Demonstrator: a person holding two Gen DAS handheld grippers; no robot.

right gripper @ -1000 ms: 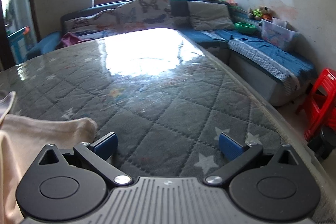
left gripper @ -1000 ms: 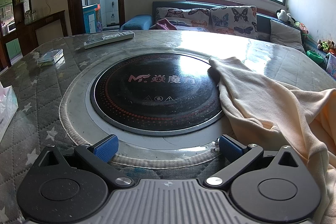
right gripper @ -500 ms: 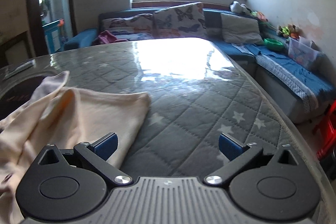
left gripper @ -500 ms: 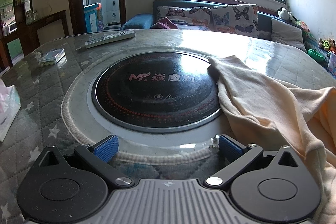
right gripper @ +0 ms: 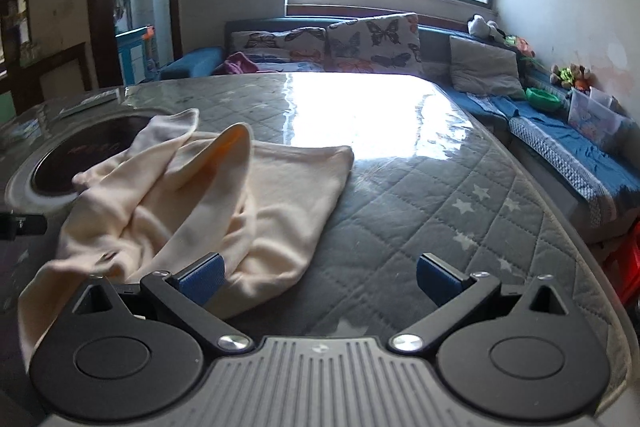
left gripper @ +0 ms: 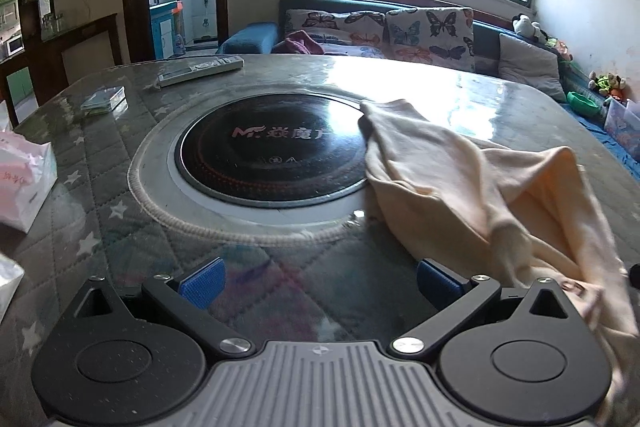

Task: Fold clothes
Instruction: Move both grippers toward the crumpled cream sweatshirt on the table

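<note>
A cream-coloured garment (left gripper: 472, 187) lies crumpled on the quilted grey table (left gripper: 280, 279), one end over the edge of the round black hotplate (left gripper: 272, 155). In the left wrist view it lies to the right of my left gripper (left gripper: 320, 283), which is open and empty over bare table. In the right wrist view the garment (right gripper: 224, 195) spreads at the left. My right gripper (right gripper: 320, 277) is open, its left finger at the garment's near edge, nothing between the pads.
A remote control (left gripper: 200, 70) and a small box (left gripper: 103, 99) lie at the table's far left. A pink tissue pack (left gripper: 20, 179) sits at the left edge. A sofa with butterfly cushions (right gripper: 360, 43) runs behind and to the right. A red stool (right gripper: 624, 263) stands by the right edge.
Both grippers have drawn back and risen. The right gripper has swung left, so the garment now fills its left side. The garment's near part looks lifted and shifted.
</note>
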